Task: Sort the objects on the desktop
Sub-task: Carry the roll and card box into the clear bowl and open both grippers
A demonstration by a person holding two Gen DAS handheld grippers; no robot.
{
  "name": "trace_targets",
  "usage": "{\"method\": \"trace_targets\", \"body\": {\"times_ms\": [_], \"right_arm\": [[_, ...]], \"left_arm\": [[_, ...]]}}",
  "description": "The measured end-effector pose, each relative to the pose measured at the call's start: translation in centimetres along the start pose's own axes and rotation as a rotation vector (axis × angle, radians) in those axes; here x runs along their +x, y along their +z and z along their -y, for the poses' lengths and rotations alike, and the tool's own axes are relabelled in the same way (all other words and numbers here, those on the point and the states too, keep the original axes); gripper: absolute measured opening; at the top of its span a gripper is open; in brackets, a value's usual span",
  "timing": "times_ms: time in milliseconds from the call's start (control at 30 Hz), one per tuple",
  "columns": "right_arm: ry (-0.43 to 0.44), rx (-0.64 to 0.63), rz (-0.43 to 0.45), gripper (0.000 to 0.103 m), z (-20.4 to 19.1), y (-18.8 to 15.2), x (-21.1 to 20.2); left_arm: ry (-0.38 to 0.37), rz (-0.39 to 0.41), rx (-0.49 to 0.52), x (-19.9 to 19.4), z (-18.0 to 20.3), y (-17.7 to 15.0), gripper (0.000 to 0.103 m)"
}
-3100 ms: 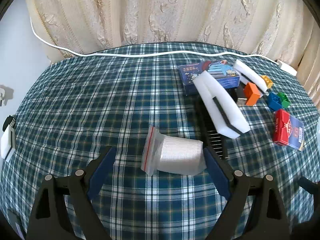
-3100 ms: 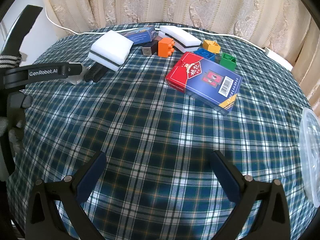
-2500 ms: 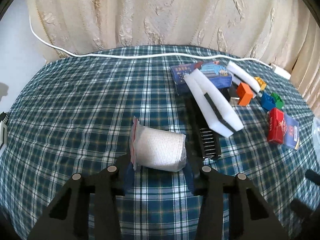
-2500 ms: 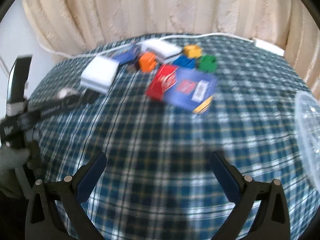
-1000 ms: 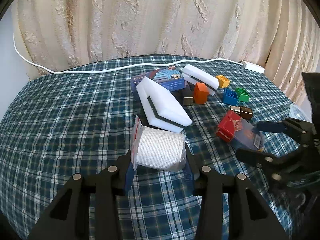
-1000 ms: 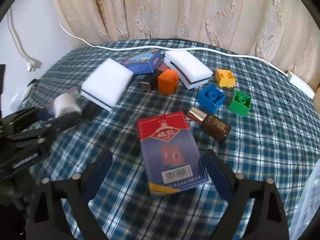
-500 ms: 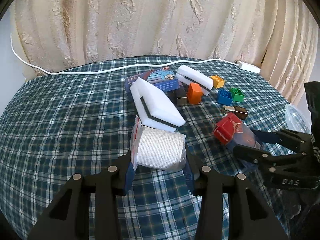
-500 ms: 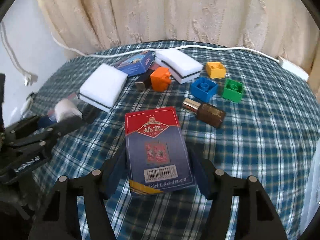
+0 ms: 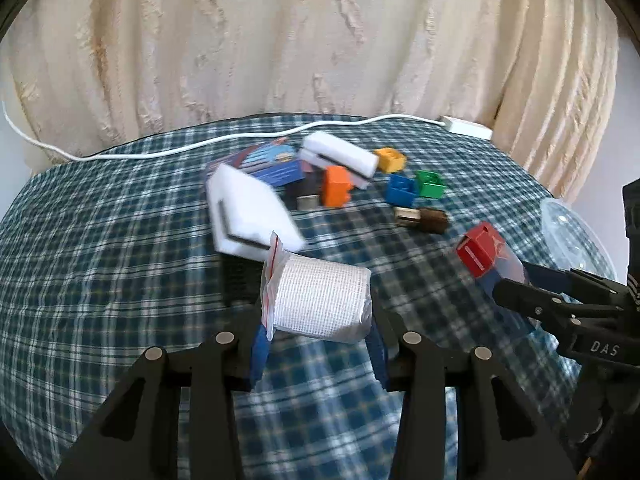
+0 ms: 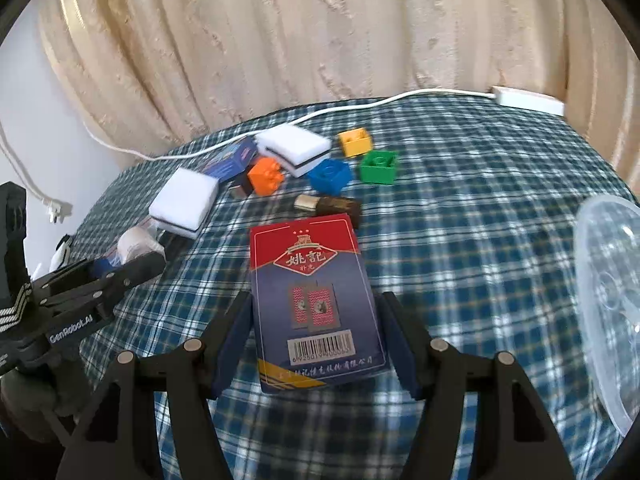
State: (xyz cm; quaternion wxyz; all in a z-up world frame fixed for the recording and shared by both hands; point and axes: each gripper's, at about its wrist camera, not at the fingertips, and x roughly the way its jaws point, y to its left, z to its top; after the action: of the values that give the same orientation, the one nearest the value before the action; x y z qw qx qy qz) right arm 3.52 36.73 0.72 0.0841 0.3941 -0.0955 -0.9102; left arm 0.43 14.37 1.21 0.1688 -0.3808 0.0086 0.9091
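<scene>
Our right hand-held gripper (image 10: 316, 344) has just clamped the card box (image 10: 314, 300) and lifted it; our left hand-held gripper (image 9: 318, 346) still grips the bagged gauze roll (image 9: 320, 300), both ready for sorting

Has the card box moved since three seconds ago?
Yes. The card box lay near the blue brick; now it's lifted toward the camera, clamped in the right gripper.

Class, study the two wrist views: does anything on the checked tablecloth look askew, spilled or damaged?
Nothing looks spilled or damaged. One oddity: the white sponge nearest the left gripper rests tilted on a dark object beneath it rather than flat. The toy bricks, such as the orange brick, lie scattered loosely, unsorted.
</scene>
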Motion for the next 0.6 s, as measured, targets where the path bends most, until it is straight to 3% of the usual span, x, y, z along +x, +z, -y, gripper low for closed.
{"method": "trace_targets", "body": {"times_ms": [333, 600], "right_arm": [[-0.051, 0.109, 0.102, 0.068, 4.7, -0.8, -4.5], [-0.156, 0.19, 0.198, 0.068, 9.7, -1.5, -9.1]], "left_arm": [[-0.048, 0.0, 0.076, -0.6, 5.4, 0.5, 0.045], [-0.102, -0.013, 0.132, -0.4, 10.4, 0.7, 0.045]]}}
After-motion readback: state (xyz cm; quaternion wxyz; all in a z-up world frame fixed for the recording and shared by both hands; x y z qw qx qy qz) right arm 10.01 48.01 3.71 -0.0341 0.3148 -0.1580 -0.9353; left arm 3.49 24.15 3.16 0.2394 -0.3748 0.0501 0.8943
